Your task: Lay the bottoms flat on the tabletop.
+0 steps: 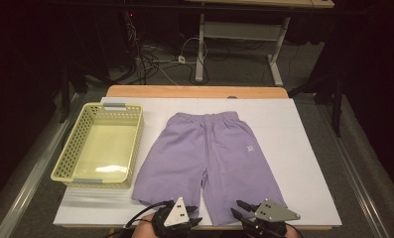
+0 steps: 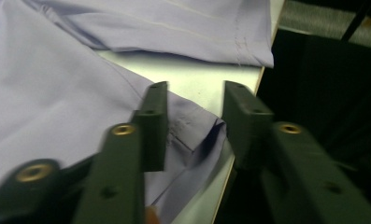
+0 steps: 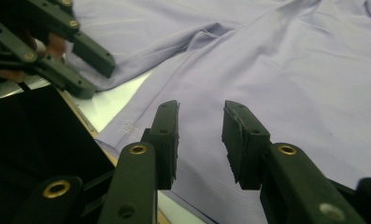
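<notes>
While the purple shorts (image 1: 209, 158) are lying flat at the table (image 1: 303, 148) centre, folding is not yet starting.
L gripper (image 2: 195, 121) is straddling the hem corner, jaws apart; R gripper (image 3: 200, 135) is hovering spread over the other leg; basket (image 1: 135, 144) is waiting.

Smooth matt lilac cloth shorts (image 1: 209, 158), perforated plastic basket (image 1: 70, 156), matt white tabletop (image 1: 303, 163)
</notes>
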